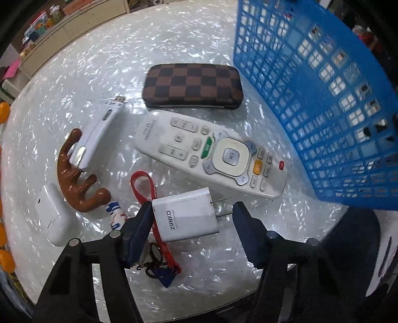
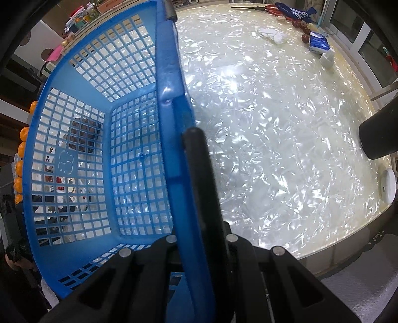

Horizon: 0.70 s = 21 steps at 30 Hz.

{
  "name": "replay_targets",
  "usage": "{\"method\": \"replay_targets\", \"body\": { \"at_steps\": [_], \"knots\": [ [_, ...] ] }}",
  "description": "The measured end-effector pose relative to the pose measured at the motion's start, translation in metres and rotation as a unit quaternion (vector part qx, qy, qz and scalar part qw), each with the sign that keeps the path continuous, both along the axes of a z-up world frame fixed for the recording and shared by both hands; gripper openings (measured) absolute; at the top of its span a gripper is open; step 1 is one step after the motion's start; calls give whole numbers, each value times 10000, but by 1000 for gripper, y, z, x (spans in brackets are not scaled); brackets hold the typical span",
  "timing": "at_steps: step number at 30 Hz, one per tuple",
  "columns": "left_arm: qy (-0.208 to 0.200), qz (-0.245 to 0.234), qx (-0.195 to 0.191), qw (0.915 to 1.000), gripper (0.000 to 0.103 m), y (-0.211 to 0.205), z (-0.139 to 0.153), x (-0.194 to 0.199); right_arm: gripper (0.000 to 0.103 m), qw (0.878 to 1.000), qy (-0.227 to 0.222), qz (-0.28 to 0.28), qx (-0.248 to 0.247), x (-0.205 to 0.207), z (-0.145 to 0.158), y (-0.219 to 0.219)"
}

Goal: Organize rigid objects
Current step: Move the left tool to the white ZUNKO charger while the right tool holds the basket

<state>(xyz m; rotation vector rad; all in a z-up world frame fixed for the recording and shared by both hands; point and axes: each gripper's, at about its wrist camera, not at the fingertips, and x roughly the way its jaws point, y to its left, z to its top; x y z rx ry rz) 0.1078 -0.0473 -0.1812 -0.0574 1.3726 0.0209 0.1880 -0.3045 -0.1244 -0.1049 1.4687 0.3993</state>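
My left gripper [image 1: 191, 218] is open around a white ZUNKO charger plug [image 1: 186, 217] lying on the table; the left finger touches it, the right stands apart. Beyond it lie a white remote [image 1: 211, 154], a brown checkered case [image 1: 192, 85], a white USB stick [image 1: 97, 134], a brown antler-shaped piece [image 1: 77, 181], a white earbud case [image 1: 53, 213] and a red lanyard with keys [image 1: 149, 196]. My right gripper [image 2: 196, 223] is shut on the rim of the blue basket [image 2: 99, 149], which is tilted and empty. The basket also shows at the right in the left wrist view [image 1: 323, 99].
The shiny white table [image 2: 273, 124] stretches right of the basket. At its far edge lie red-handled pliers [image 2: 271, 8], a blue packet [image 2: 318, 43] and a white cup [image 2: 327, 58]. A white round disc [image 2: 386, 183] sits at the right edge. Oranges [image 2: 21, 149] line the left edge.
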Motion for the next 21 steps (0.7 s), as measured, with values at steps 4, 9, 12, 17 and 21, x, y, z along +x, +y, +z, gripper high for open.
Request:
{"method": "replay_targets", "body": {
  "at_steps": [4, 9, 12, 17, 21],
  "knots": [
    [-173, 178, -267, 9993, 68, 10, 12, 0, 7, 10000, 6, -17, 29, 2, 0, -1],
    [-317, 242, -347, 9986, 68, 24, 29, -7, 7, 10000, 5, -18, 29, 3, 0, -1],
    [-404, 251, -412, 9980, 68, 33, 41, -16, 7, 10000, 3, -29, 19, 4, 0, 0],
    [-540, 182, -552, 9968, 68, 48, 55, -25, 7, 10000, -50, 9, -18, 3, 4, 1],
    [-395, 264, -614, 9970, 68, 58, 41, -31, 7, 10000, -64, 9, -25, 1, 4, 1]
  ]
}}
